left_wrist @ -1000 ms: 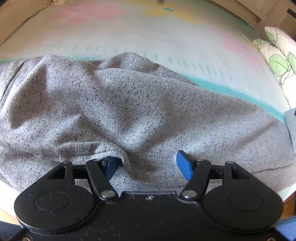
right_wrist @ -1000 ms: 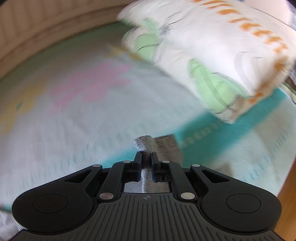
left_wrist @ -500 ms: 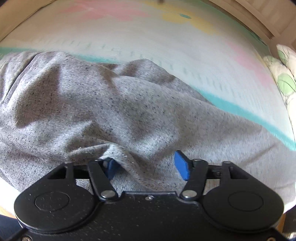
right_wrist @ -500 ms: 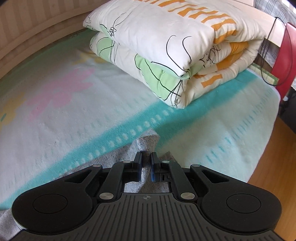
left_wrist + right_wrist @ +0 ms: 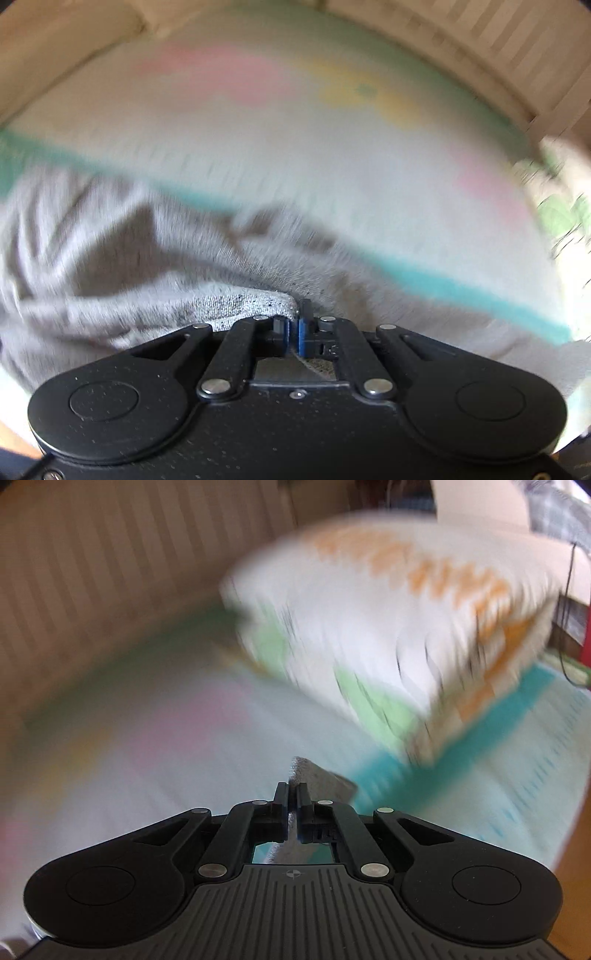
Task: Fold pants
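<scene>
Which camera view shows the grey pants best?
The left wrist view: the grey pants spread across it, bunched, though blurred. The right wrist view shows only a small corner pinched in the right gripper.

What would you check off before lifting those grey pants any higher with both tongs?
1. Left tongs pinching cloth: ok. They have just closed on a fold of the grey pants.
2. Right tongs pinching cloth: ok, a grey edge sticks out past the tips.
3. Depth of each bite: cannot tell, the pads hide it.
4. Pants free of the folded quilt: ok, it lies apart, further back.
5. Cloth hanging smooth between the tongs: cannot tell, the pictures are blurred.
</scene>
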{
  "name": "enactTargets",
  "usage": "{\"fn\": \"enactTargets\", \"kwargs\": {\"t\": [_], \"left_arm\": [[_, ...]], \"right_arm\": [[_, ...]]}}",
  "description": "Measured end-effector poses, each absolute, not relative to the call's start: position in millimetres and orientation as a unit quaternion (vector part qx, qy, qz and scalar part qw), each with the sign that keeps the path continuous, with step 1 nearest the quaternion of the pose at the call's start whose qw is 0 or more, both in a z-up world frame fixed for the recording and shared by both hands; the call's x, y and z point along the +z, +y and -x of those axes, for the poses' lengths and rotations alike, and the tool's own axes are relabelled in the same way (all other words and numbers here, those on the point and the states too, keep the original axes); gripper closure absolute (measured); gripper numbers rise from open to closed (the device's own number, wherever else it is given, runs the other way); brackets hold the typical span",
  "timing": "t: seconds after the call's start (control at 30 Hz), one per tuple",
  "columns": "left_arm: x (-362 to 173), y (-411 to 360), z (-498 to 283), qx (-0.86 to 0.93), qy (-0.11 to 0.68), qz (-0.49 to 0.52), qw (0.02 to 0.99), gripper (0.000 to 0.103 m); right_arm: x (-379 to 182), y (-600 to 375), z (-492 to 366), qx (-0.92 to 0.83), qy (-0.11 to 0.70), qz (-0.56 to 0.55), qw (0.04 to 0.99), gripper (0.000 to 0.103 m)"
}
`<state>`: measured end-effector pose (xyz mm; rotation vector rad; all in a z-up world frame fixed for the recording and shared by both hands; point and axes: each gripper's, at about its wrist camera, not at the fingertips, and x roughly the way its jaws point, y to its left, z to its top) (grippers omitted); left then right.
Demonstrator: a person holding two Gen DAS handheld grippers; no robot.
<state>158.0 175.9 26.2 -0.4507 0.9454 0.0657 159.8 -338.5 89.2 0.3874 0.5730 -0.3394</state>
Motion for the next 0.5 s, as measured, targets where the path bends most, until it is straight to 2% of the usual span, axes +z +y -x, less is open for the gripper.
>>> {"fn": "enactTargets", "kwargs": {"t": [0.1,0.2,0.3,0.5], "left_arm": [[74.2,178.8,-151.3,0.017,0.382,0.216,0.898,0.098],[94.2,180.8,-137.7,0.014,0.362,0.194,0.912,0.098],[72.0,184.3,-131.6,0.009,0.406,0.197,0.892,0.098],[21.5,202.4,-116.4,0.026,0.5,0.223,0.836,0.098]], "right_arm": [[98.4,-338.3,-140.7,-0.143,0.246,-0.194,0.939,0.099],[74.1,-346.4,-138.0,-0.18,0.311,-0.181,0.916,0.099],[43.7,-371.3,-136.4,-0.217,0.396,-0.221,0.864,0.099],[28.6,-399.2,-124.9,-0.23,0.415,-0.259,0.841,0.099]]}}
